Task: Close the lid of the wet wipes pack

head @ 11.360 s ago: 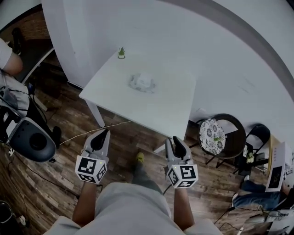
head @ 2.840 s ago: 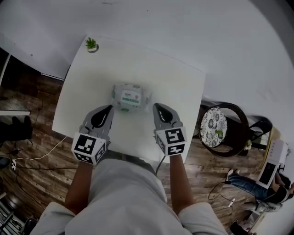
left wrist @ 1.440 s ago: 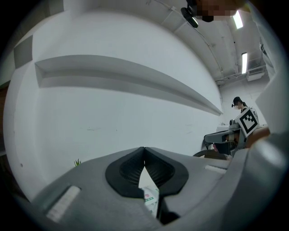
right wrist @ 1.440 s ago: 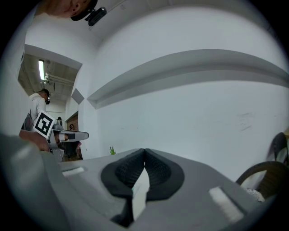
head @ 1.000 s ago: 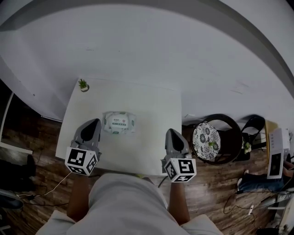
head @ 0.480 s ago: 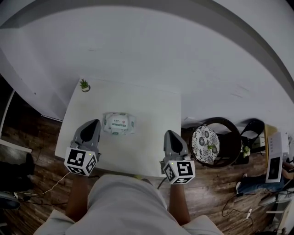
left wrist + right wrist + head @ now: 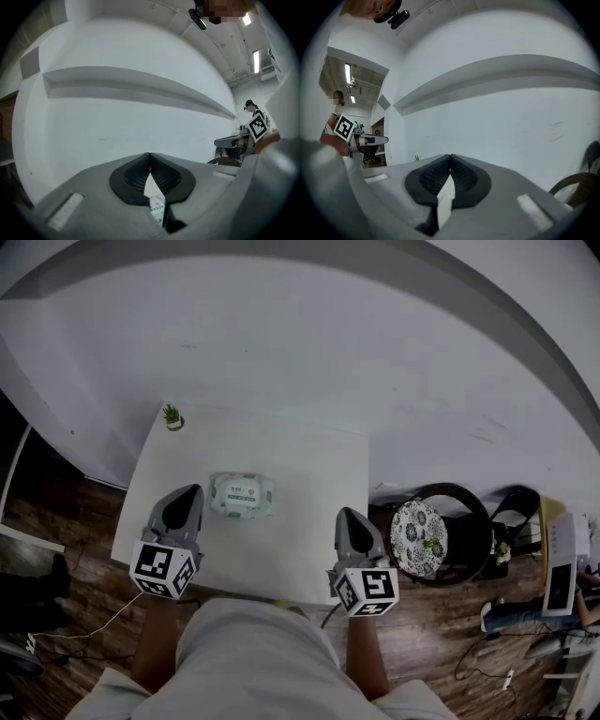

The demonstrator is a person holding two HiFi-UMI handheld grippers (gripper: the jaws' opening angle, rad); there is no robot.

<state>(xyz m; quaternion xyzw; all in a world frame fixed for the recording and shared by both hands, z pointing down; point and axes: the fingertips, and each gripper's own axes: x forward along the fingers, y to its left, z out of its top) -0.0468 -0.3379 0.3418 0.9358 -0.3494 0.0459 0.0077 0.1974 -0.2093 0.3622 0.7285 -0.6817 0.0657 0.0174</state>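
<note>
Press the wet wipes pack [image 7: 264, 498] lid [image 7: 241, 489], seemingly flat already, squarely with left gripper [image 7: 192, 492] or right gripper [image 7: 345, 517], both pinched together, empty.

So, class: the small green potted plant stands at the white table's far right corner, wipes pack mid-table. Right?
No: in the head view the small green potted plant stands at the white table's far left corner; the white wet wipes pack is mid-table.
</note>
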